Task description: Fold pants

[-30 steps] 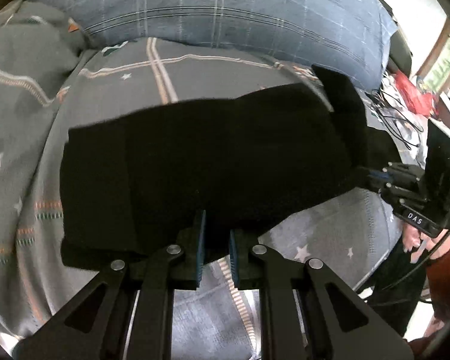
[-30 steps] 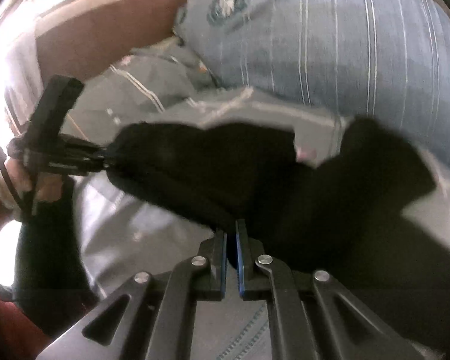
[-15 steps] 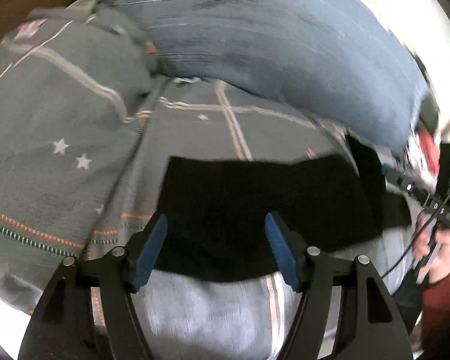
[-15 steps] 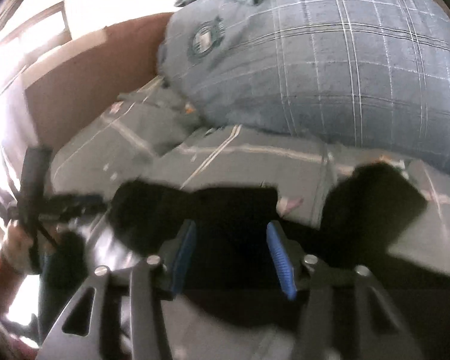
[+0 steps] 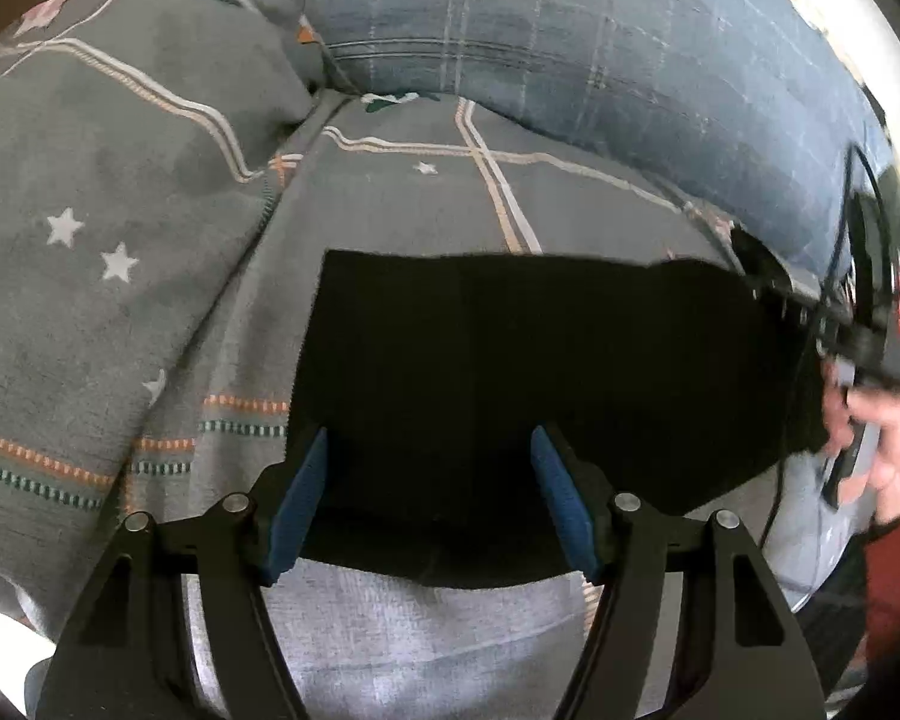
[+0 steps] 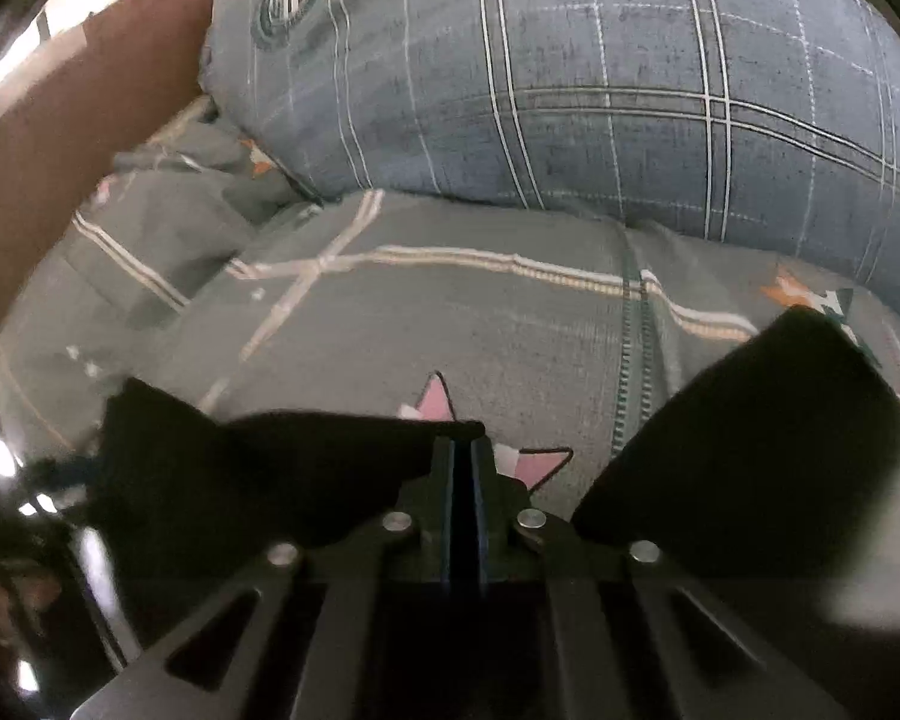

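The black pants [image 5: 540, 372] lie folded flat on the grey star-patterned bedspread [image 5: 150, 240]. My left gripper [image 5: 429, 504] is open, its blue pads [image 5: 297, 498] straddling the near edge of the pants without holding them. In the right wrist view my right gripper [image 6: 465, 456] is shut at the far edge of the black pants [image 6: 282, 468]; I cannot tell whether cloth is pinched between the pads. Another black flap of the pants [image 6: 768, 438] lies to the right. The right gripper [image 5: 858, 336] and its hand also show at the right edge of the left wrist view.
A big blue plaid pillow [image 5: 570, 42] lies behind the pants, also in the right wrist view [image 6: 570, 60]. A grey pillow [image 5: 108, 138] rises on the left. A brown headboard [image 6: 60, 120] stands at the far left. The bed edge is near the right hand.
Both grippers let go of the pants and opened half a second ago. The left stays open over the laid-down fold; the right has shut again at the far edge.
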